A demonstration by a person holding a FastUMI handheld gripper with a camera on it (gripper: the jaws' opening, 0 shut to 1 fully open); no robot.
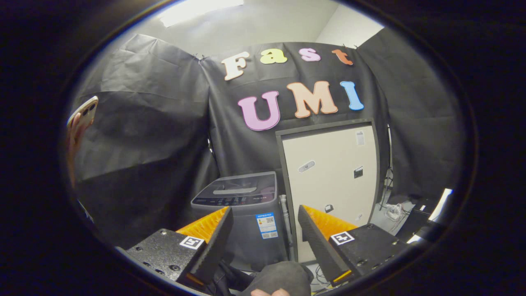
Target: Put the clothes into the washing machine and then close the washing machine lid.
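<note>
A grey top-loading washing machine [242, 213] stands against the black cloth wall, beyond my fingers and a little toward the left one. Its dark glass lid [240, 187] lies flat and closed on top. My gripper [265, 220] is open, with a wide gap between the fingers and nothing held. Below the gap, close to the camera, a dark bundle of cloth [279, 277] shows, with a bit of a person's hand [269, 292] under it.
A tall beige panel in a dark frame [331, 181] stands right of the washer, with a grey hose [287, 224] between them. Cables and dark gear [404, 211] lie on the floor to the right. A person's hand holds a phone [84, 115] far left.
</note>
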